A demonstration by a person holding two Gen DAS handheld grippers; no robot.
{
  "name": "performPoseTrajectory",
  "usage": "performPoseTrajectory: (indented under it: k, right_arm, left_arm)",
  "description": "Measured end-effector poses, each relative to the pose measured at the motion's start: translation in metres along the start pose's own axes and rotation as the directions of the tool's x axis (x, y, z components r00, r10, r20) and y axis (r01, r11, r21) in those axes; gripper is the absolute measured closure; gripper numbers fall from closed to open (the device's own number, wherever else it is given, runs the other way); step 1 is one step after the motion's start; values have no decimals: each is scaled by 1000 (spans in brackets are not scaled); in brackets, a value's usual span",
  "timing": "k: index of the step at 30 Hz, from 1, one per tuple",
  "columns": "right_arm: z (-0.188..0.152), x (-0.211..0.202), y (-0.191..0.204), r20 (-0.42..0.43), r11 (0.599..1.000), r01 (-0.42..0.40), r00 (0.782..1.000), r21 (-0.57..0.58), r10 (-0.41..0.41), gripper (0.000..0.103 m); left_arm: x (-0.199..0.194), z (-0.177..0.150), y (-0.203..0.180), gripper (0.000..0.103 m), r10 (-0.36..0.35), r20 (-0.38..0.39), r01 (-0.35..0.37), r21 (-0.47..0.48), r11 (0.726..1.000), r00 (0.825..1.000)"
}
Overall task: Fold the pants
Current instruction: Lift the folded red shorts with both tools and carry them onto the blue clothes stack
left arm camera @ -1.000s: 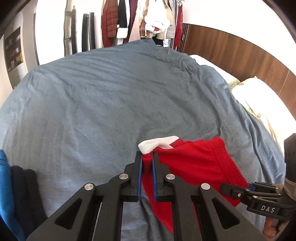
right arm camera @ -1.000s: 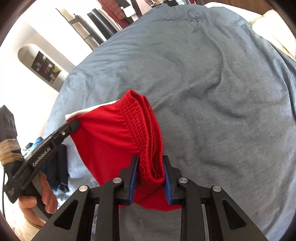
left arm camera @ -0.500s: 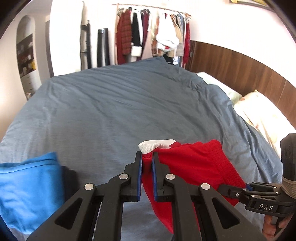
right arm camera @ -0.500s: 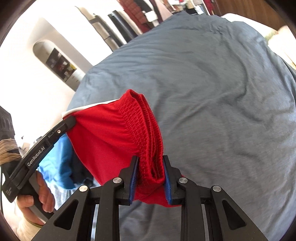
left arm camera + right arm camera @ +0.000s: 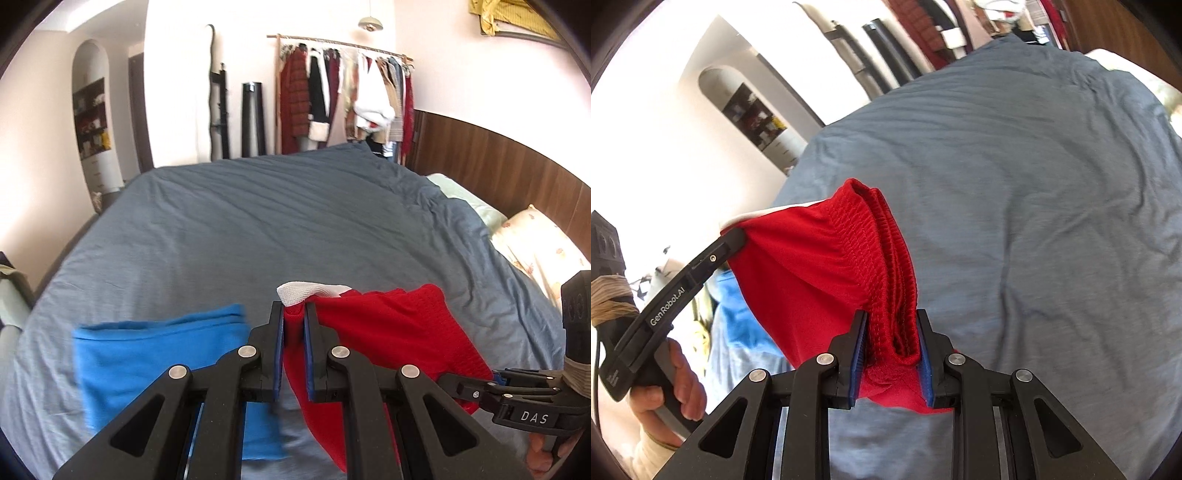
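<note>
Folded red pants (image 5: 388, 332) with a white trim corner (image 5: 299, 291) hang in the air above the bed, stretched between both grippers. My left gripper (image 5: 294, 314) is shut on the white-trimmed end. My right gripper (image 5: 891, 321) is shut on the bunched elastic waistband (image 5: 882, 254). In the right wrist view the left gripper (image 5: 733, 234) shows at the far left edge of the pants (image 5: 805, 266). In the left wrist view the right gripper (image 5: 498, 380) shows at lower right.
A blue-grey duvet (image 5: 277, 229) covers the bed. A folded blue garment (image 5: 147, 354) lies on it at lower left. Pillows (image 5: 535, 240) and a wooden headboard (image 5: 498, 166) are at right. A clothes rack (image 5: 343, 96) stands beyond the bed.
Both grippers have lifted and tilted up with the pants. The room wall and clothes rack have come into view. The blue garment now shows fully at lower left.
</note>
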State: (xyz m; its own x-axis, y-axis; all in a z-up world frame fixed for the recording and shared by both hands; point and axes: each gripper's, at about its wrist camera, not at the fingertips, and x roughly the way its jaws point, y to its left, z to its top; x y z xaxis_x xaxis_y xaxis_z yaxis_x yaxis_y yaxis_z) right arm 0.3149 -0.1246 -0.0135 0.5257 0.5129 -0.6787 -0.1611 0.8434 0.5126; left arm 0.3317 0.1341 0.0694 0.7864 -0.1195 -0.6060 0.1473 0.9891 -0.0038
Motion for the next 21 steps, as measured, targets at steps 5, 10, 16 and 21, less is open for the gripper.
performPoseTrajectory:
  k: [5, 10, 16, 21]
  right_arm:
    - [-5, 11, 43, -4, 998, -50, 999, -49, 50, 77]
    - [-5, 29, 85, -12, 991, -97, 995, -87, 97, 77]
    - [-1, 59, 119, -12, 985, -141, 990, -98, 141, 77]
    - [1, 90, 135, -35, 984, -153, 988, -96, 150, 77]
  left_arm:
    - [-23, -1, 43, 92, 60, 23, -60, 2, 998, 998]
    - [-33, -1, 83, 92, 115, 35, -115, 10, 993, 993]
    - [-17, 2, 125, 92, 152, 29, -153, 32, 988, 988]
    - [17, 1, 152, 92, 163, -25, -162, 46, 986, 986]
